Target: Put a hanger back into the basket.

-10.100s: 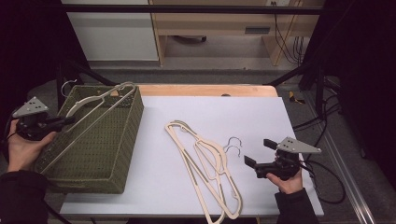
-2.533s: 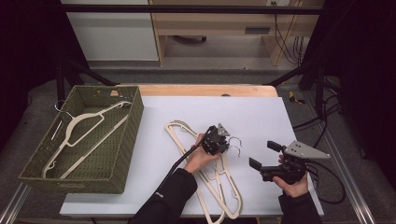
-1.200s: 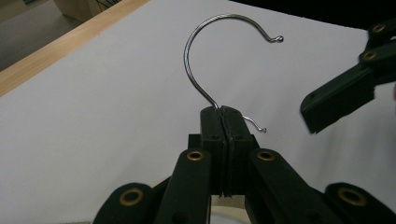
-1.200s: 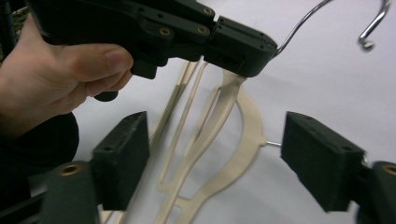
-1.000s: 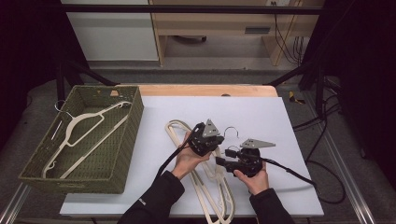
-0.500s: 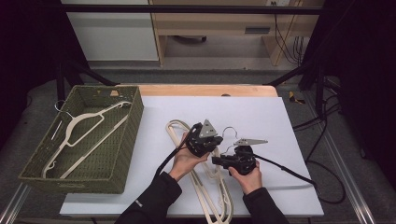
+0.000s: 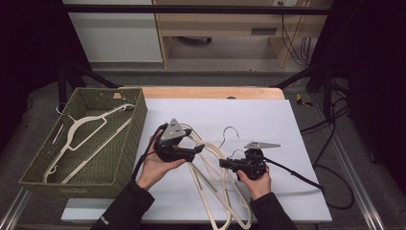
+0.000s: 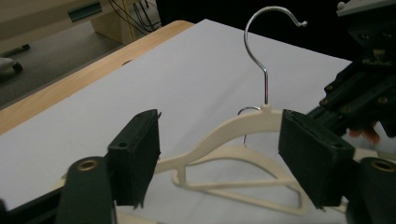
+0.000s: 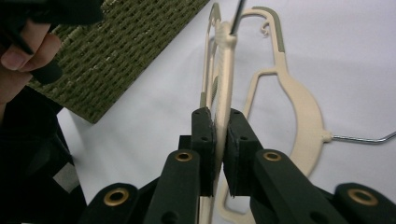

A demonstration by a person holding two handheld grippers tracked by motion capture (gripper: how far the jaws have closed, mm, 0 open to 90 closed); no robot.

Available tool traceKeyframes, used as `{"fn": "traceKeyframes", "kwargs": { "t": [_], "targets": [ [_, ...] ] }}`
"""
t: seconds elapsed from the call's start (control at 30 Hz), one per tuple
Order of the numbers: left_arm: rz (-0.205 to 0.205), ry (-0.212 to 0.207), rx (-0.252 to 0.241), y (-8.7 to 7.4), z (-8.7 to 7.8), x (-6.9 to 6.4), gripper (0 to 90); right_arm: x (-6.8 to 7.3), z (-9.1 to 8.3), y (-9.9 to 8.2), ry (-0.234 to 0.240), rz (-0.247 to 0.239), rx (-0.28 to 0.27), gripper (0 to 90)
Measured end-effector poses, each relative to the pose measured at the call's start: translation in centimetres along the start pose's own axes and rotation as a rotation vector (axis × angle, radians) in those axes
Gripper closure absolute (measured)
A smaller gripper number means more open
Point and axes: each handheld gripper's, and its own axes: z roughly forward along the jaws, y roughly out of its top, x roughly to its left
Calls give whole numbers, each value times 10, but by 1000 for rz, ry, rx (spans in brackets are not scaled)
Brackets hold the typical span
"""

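Raised hanger [image 7: 210, 148]: cream, lifted near the middle of the surface [image 7: 287, 120], above 1 more hanger [image 7: 225, 201] lying flat.
Right tongs [image 7: 223, 163]: clamped on the raised hanger's arm.
Left tongs [image 8: 219, 154]: jaws just opened wide, astride the hanger's shoulder, not touching.
Basket [image 7: 36, 167]: at the left edge, holding 1 hanger [image 7: 79, 129].
Left gripper view: the steel hook [image 8: 261, 51] stands upright.

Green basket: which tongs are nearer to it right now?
Left. The left tongs hover open over the hangers, just right of the green basket. The right tongs sit farther right, shut on the raised cream hanger.
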Motion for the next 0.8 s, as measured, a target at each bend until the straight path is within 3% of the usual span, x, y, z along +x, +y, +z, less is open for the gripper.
{"fn": "traceKeyframes", "kwargs": {
  "t": [0.07,0.17,0.3,0.37,0.53,0.6,0.67,0.8],
  "targets": [
    [-1,20,-8,-6,-12,0,223,1,-3,1,10,7,-2,863],
    [-22,10,-7,-17,-24,0,183,3,-9,2,22,7,5,867],
    [-26,2,4,-28,-32,-1,148,6,-17,5,55,-40,8,868],
    [-24,-8,-4,-33,-34,-3,145,8,-21,6,78,-54,13,869],
    [-22,-35,-33,-42,-35,-7,133,19,-26,10,116,-144,41,869],
    [-3,-39,-7,-42,-34,-8,134,24,-24,10,141,-164,53,869],
    [8,-36,-14,-41,-33,-10,138,28,-22,9,157,-185,70,869],
    [32,-79,16,-42,-27,-12,196,35,-17,8,188,-228,104,869]
  ]
}}
